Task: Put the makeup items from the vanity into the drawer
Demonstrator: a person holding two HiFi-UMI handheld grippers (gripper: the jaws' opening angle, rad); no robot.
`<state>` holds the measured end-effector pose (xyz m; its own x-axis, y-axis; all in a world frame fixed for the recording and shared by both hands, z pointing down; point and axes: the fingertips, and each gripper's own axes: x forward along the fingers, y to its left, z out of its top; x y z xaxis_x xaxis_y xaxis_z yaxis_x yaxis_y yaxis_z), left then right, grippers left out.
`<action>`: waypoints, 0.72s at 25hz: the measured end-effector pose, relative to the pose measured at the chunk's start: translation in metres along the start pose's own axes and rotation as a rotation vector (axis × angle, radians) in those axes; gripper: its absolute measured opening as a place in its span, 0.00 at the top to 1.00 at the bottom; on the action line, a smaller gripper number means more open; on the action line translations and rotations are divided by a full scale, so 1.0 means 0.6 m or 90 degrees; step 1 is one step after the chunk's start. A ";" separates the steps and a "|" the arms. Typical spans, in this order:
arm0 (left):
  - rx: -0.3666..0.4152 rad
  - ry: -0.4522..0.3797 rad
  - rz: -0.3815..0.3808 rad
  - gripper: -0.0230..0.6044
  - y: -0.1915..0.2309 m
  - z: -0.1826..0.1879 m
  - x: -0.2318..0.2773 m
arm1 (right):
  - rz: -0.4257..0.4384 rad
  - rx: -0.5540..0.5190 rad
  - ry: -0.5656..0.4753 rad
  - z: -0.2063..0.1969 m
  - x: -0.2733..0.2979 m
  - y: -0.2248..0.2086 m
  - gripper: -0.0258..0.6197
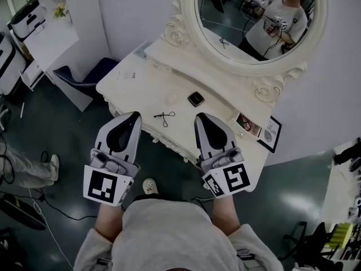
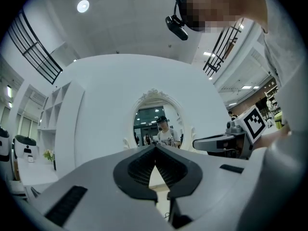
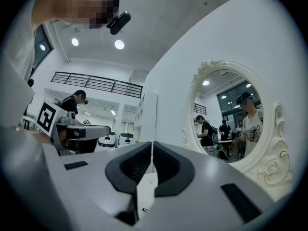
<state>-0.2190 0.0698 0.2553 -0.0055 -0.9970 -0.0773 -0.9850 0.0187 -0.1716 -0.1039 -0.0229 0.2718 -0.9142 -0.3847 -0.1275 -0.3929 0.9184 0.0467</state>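
Observation:
A white vanity point(image 1: 141, 78) with an oval mirror point(image 1: 256, 21) stands in front of me. On its top lie a small dark square compact point(image 1: 195, 99) and a thin black wiry item point(image 1: 164, 116). A few small items point(image 1: 246, 124) lie at its right end. No open drawer shows. My left gripper point(image 1: 135, 115) hovers over the vanity's front edge, shut and empty. My right gripper point(image 1: 201, 117) hangs beside it, just below the compact, also shut with nothing held. The left gripper view has the closed jaws point(image 2: 155, 147) facing the mirror point(image 2: 156, 124). The right gripper's jaws point(image 3: 152, 143) meet the same way.
A dark blue chair point(image 1: 84, 75) stands left of the vanity. A framed sign point(image 1: 271, 133) leans at the vanity's right corner. White shelving point(image 1: 39, 33) fills the upper left. Cables point(image 1: 39, 208) and someone's leg point(image 1: 22, 165) are on the dark floor at left.

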 end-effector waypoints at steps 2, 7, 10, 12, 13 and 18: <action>-0.001 -0.002 -0.011 0.94 0.017 -0.004 0.008 | -0.016 0.002 0.002 -0.004 0.015 -0.001 0.92; -0.007 -0.002 -0.048 0.94 0.045 -0.020 0.024 | -0.054 0.007 0.010 -0.017 0.037 0.000 0.92; -0.011 -0.003 -0.069 0.94 0.059 -0.028 0.030 | -0.072 0.000 0.013 -0.019 0.046 0.005 0.92; -0.013 -0.004 -0.082 0.94 0.064 -0.034 0.032 | -0.084 -0.006 0.017 -0.021 0.046 0.011 0.92; -0.013 -0.004 -0.087 0.94 0.065 -0.037 0.033 | -0.089 -0.009 0.018 -0.023 0.046 0.013 0.92; -0.022 0.004 -0.117 0.94 0.054 -0.053 0.051 | -0.112 -0.014 0.028 -0.032 0.035 0.007 0.92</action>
<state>-0.2567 0.0373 0.2788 0.1749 -0.9837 -0.0419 -0.9748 -0.1671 -0.1479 -0.1265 -0.0289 0.2886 -0.8341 -0.5437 -0.0930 -0.5493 0.8342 0.0491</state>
